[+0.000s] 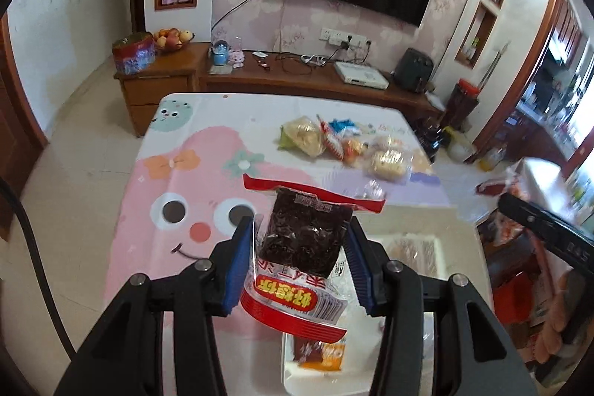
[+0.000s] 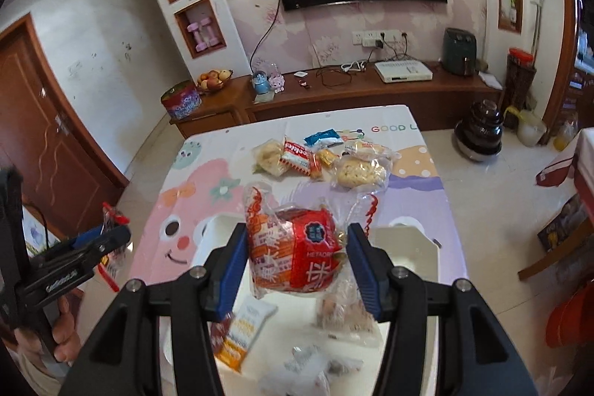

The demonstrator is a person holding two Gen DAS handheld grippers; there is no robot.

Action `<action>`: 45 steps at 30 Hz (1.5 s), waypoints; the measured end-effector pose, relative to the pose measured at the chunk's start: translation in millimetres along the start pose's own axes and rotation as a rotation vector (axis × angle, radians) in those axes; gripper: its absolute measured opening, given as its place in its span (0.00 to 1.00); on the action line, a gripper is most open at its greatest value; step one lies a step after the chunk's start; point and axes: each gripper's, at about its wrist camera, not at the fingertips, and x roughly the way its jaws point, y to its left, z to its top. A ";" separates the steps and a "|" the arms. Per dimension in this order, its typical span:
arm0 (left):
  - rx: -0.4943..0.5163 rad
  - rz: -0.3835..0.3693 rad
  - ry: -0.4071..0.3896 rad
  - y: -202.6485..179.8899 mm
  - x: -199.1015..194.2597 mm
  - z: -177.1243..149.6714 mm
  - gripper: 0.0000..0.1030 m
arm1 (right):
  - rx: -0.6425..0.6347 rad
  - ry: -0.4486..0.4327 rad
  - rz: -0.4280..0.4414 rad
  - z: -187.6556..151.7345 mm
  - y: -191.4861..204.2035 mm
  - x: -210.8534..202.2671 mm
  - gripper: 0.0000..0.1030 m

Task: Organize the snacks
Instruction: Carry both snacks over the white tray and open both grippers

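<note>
Two grippers each carried a snack above the white tray point(image 2: 419, 247), the landmark used here. The left gripper point(image 1: 300, 258) had its blue fingers point(image 1: 237, 266) closed partway onto a clear packet of dark dried fruit point(image 1: 304, 236) with red ends, which was held above the tray's near end; an orange packet point(image 1: 319, 355) lay in the tray beneath it. The right gripper point(image 2: 297, 258) held a red bag point(image 2: 293, 251) between fingers point(image 2: 362, 266) set as wide as the bag, over the tray's middle. Below it lay an orange-and-white bar point(image 2: 241, 333) and a clear packet of pale biscuits point(image 2: 345, 314). Unsorted snacks point(image 2: 323, 158) remained on the worktop point(image 2: 419, 173), beyond the tray's far rim. The step in hand appeared to be placing both items. Good practice would be to lower each packet close to the tray floor beside like items before opening the fingers, one hand at a time, so that the slippery film neither slid nor landed across a divider.
</note>
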 end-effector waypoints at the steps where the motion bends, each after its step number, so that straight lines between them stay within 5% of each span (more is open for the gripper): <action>1: 0.012 0.011 0.000 -4.6 -1.1 -3.8 0.45 | -0.020 -0.004 -0.015 -8.6 3.2 -4.2 0.52; 13: 0.131 0.109 0.098 -60.6 22.4 -45.0 0.45 | -0.067 0.019 -0.152 -85.5 10.3 -0.3 0.52; 20: 0.165 0.168 0.175 -71.9 42.0 -58.8 0.46 | -0.073 0.042 -0.176 -94.9 1.9 2.2 0.54; 25: 0.157 0.210 0.218 -72.7 47.8 -63.7 0.67 | -0.124 0.067 -0.202 -100.4 7.7 5.4 0.57; 29: 0.152 0.218 0.209 -74.6 43.5 -65.4 0.81 | -0.120 0.036 -0.202 -100.9 5.9 -1.9 0.63; 45: 0.155 0.237 0.176 -77.5 29.8 -69.7 0.82 | -0.125 0.037 -0.157 -104.1 7.7 -6.5 0.65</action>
